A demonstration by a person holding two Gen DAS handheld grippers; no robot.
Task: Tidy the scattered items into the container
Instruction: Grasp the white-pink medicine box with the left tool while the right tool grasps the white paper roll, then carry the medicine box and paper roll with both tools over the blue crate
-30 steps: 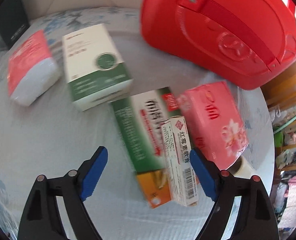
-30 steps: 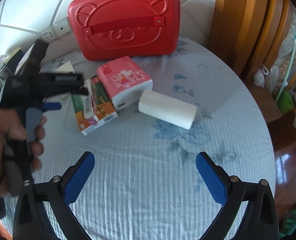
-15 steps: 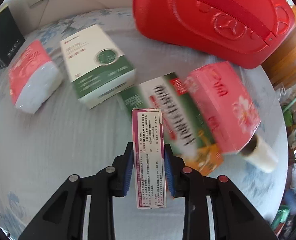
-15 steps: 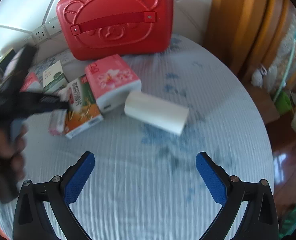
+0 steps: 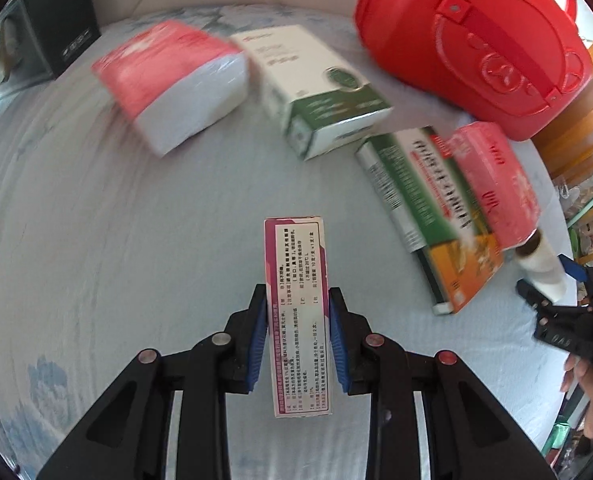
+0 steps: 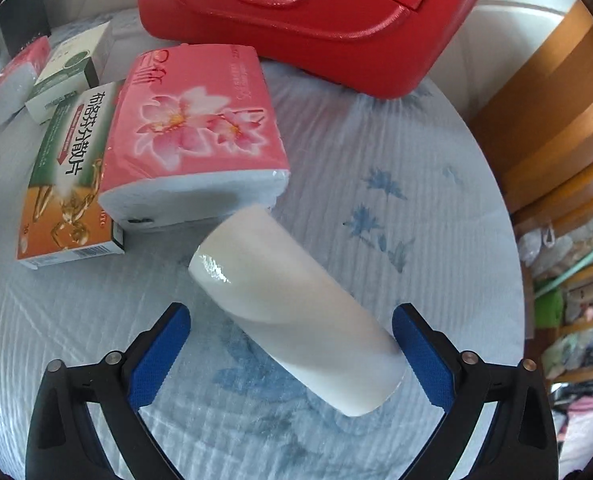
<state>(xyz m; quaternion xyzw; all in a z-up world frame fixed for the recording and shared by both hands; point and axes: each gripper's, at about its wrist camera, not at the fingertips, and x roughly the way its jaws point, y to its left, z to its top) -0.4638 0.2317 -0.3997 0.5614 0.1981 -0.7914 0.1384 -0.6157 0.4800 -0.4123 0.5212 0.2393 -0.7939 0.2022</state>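
Above the counter (image 5: 96, 240), left tool (image 5: 297, 334), newly clamped on the ointment box (image 5: 297, 316), has lifted it; right tool (image 6: 292, 350) gapes astride the paper roll (image 6: 296, 312), the next item for the red case (image 6: 296, 20).

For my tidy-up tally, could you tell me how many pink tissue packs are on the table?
2. One flowered pack lies by the red case, partly on the green-orange box; the other sits further left, beside the white-green box. None seems hidden.

Showing 2 pink tissue packs (image 6: 200, 116) (image 5: 168, 80), 3 med boxes (image 5: 298, 312) (image 5: 316, 88) (image 6: 66, 172), 1 white roll (image 6: 296, 312), 1 red case (image 6: 296, 12).
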